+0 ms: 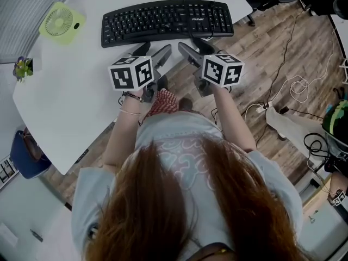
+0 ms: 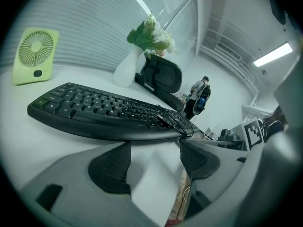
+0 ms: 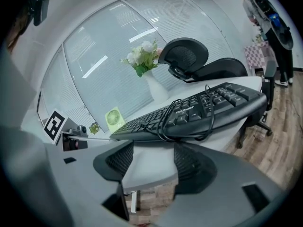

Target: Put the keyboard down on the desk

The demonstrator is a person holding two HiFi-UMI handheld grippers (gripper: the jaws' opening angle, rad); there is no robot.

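The black keyboard (image 1: 167,22) lies flat on the white desk (image 1: 70,97) near its far edge, with its cable (image 1: 202,35) coiled on the right end. My left gripper (image 1: 153,51) hovers just short of the keyboard's near edge, open and empty. My right gripper (image 1: 195,48) is beside it, also open and empty. In the left gripper view the keyboard (image 2: 109,112) fills the space just past the jaws (image 2: 154,157). In the right gripper view the keyboard (image 3: 199,110) and looped cable (image 3: 184,119) lie beyond the jaws (image 3: 152,161).
A green fan (image 1: 61,22) stands at the desk's far left, a small plant (image 1: 23,68) at its left edge. A white vase of flowers (image 2: 142,51) and a black chair (image 2: 161,77) are behind the keyboard. Cables (image 1: 293,86) trail across the wooden floor.
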